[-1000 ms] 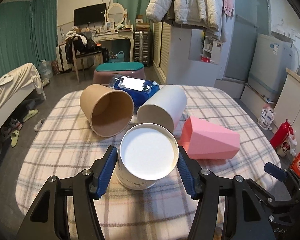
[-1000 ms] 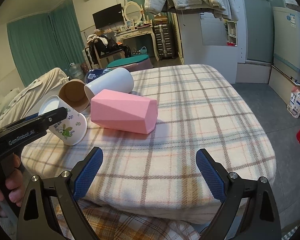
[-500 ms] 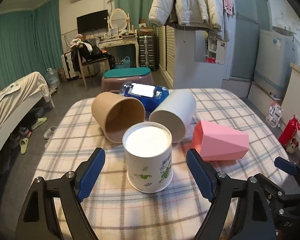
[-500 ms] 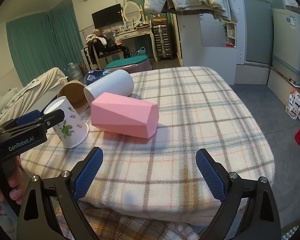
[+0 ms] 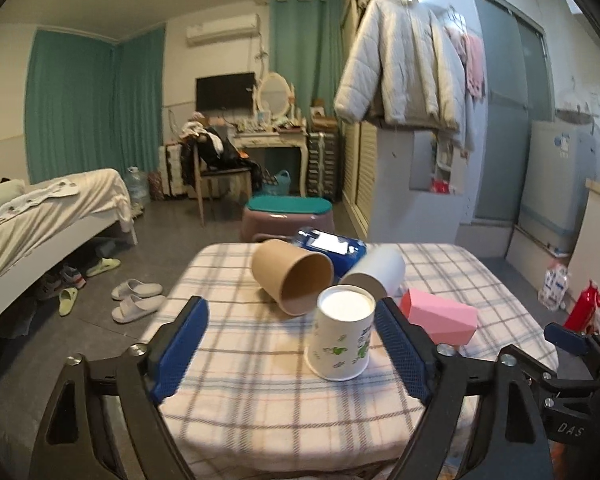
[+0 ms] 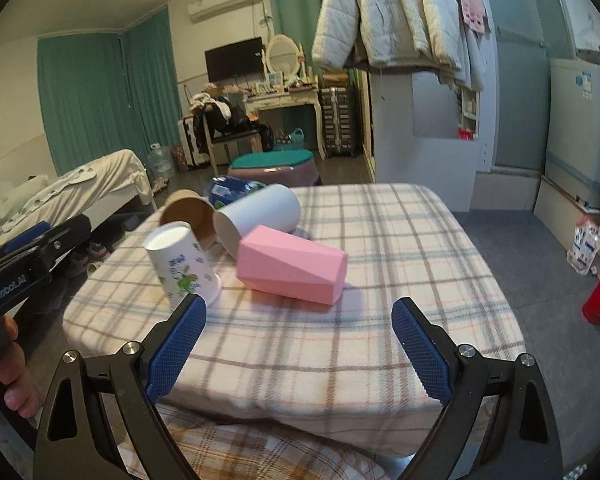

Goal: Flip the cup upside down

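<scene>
A white paper cup with green print (image 5: 342, 336) stands upside down on the plaid tablecloth (image 5: 260, 392), base up; it also shows in the right wrist view (image 6: 182, 260). My left gripper (image 5: 292, 348) is open and empty, pulled back near the table's front edge, the cup just ahead toward its right finger. My right gripper (image 6: 296, 344) is open and empty at the front edge, right of the cup. The left gripper's body (image 6: 24, 256) shows at the left of the right wrist view.
Behind the white cup lie a brown paper cup (image 5: 294, 280), a white cup (image 5: 376, 274), a blue bottle (image 5: 332, 246) and a pink faceted cup (image 5: 440, 316), all on their sides. A bed (image 5: 40, 216) stands left, a cabinet and fridge right.
The left gripper opened, let go of the white cup standing upside down on the cloth, and drew back and up. The right gripper stayed open and shifted little.
</scene>
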{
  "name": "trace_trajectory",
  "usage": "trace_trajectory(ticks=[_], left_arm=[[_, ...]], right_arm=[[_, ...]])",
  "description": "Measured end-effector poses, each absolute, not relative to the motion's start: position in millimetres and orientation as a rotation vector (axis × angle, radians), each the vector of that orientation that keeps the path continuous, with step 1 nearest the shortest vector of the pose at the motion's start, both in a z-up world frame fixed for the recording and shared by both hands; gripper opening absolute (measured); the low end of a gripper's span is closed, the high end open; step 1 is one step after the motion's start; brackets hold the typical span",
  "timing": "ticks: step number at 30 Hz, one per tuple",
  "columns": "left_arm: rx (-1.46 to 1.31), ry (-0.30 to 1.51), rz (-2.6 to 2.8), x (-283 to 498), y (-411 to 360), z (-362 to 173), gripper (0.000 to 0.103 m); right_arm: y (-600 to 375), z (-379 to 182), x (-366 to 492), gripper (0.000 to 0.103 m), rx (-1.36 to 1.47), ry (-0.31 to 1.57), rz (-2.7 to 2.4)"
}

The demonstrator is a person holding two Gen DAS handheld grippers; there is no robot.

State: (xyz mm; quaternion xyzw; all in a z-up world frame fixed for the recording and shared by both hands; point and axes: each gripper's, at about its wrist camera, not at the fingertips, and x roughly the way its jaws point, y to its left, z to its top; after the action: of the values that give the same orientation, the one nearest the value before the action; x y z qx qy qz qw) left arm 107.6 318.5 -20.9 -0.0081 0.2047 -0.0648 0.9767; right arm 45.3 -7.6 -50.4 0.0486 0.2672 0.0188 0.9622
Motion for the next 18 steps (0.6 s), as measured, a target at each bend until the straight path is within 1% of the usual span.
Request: trace_trajectory(ticks=[1,3,6,10,12,18], left_arm=[[-0.026,0.399,-0.121,103,322,-21,0.098],[-0.033,0.377,-0.113,95,325,-22,0.098],[-0.021,0.365,-0.100,86,330,-27,0.103],[-0.032,0.382,-0.105,80,336,-31,0.103],[-0.028,0.384,-0.096,75,337,-33,0.103],[-0.019,0.369,-0.083,66,341,-33,0.103]], right_arm=[[-4,-49,42,0.095,0.091,0.532,0.042],[1,-47,37,0.095,0.084,0.519,0.048],[7,-45,31,0.095,0.081,0.505,0.048],[15,-43,22,0.096,0.068,0.477,0.045],[17,-41,19,0.103,0.074,0.465,0.050],[23,-38,13,0.103,0.068,0.448,0.044]])
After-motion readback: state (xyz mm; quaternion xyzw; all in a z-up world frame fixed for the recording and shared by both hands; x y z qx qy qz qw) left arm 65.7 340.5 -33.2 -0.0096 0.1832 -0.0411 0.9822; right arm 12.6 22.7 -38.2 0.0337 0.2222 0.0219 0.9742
